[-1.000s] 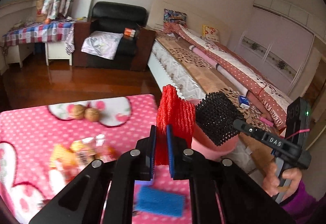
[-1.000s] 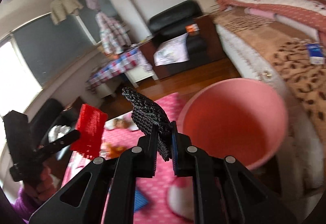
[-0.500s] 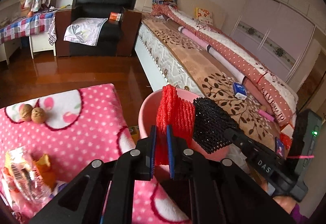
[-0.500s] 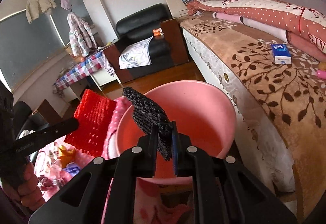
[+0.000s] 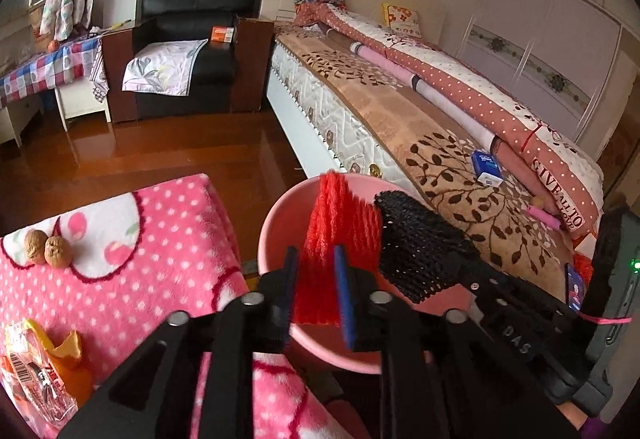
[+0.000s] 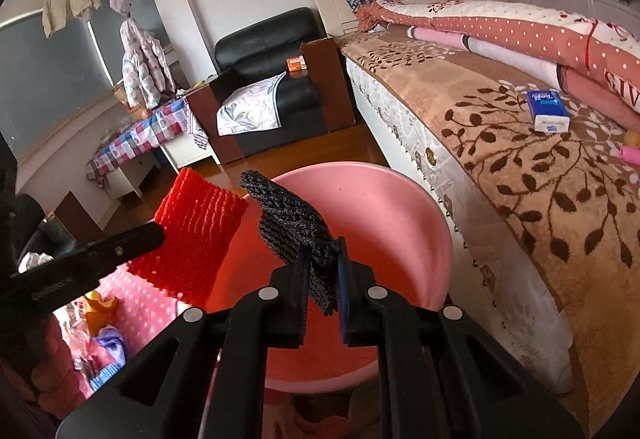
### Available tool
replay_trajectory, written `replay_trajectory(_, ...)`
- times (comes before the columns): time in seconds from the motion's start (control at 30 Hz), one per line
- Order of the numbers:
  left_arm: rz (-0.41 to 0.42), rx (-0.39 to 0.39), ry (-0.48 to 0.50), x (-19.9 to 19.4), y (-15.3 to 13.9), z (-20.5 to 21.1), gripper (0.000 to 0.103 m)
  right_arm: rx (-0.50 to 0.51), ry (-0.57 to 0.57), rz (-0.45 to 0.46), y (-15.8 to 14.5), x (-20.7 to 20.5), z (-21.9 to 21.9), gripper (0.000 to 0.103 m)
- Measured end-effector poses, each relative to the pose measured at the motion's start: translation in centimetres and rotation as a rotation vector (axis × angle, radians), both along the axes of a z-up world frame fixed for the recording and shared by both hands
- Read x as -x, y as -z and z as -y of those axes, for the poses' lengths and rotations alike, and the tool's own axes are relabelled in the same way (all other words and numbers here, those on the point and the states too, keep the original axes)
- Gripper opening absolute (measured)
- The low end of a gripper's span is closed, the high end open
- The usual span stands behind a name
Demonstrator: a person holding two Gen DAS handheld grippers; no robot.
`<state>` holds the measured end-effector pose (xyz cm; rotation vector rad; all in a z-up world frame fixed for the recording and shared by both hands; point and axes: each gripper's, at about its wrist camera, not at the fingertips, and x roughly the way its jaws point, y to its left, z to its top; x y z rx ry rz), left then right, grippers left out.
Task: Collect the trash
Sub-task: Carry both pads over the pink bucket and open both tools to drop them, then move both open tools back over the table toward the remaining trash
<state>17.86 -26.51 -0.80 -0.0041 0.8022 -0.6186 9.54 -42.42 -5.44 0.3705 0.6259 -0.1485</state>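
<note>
Both tongs are hovering over the pink bin [image 6: 400, 199], which is standing on the floor btwn the desk's [image 5: 168, 239] right edge & the bed. Left tongs [image 5: 314, 283] are clamping a red foam net [image 5: 340, 223]; right tongs [image 6: 323, 275] are clamping a black foam net [image 6: 288, 223]. Nets are hanging above the opening, probably so they're dropping straight in once released. More wrappers [image 5: 36, 359] are lying near the desk's front-left corner w/ two walnuts [image 5: 48, 249] further back.

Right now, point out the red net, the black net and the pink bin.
red net [image 5: 340, 223]: left wrist view, on its mesh above the fingers.
black net [image 6: 292, 223]: right wrist view, on its mesh above the fingers.
pink bin [image 6: 400, 223]: right wrist view, on its inner wall.
</note>
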Motion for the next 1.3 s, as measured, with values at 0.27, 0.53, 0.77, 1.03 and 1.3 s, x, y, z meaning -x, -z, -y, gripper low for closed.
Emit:
replay_trajectory(0.27, 0.030, 0.060, -0.015, 0.3, -1.8, -0.9, 0.053, -0.016, -0.002, -0.006, 0.1, -0.5, 0.4, 0.045)
replay_trajectory(0.53, 0.062, 0.100, -0.053, 1.1, -3.4, -4.1, 0.057, -0.004, -0.014, -0.001, -0.4, -0.5, -0.1, 0.046)
replay_trajectory(0.77, 0.094, 0.100, -0.152, 2.0, -4.5, -9.1, 0.057, 0.016, -0.037, 0.038, -1.5, 0.8, -1.9, 0.046)
replay_trajectory(1.03, 0.111, 0.049, -0.348, 3.6, -4.9, -17.8, 0.057, 0.011, -0.134, 0.078, -1.8, 1.2, -6.2, 0.046)
replay_trajectory(1.3, 0.100, 0.037, -0.490, 5.8, -4.8, -25.1, 0.057, 0.034, -0.274, 0.057, -1.6, 1.5, -10.8, 0.046)
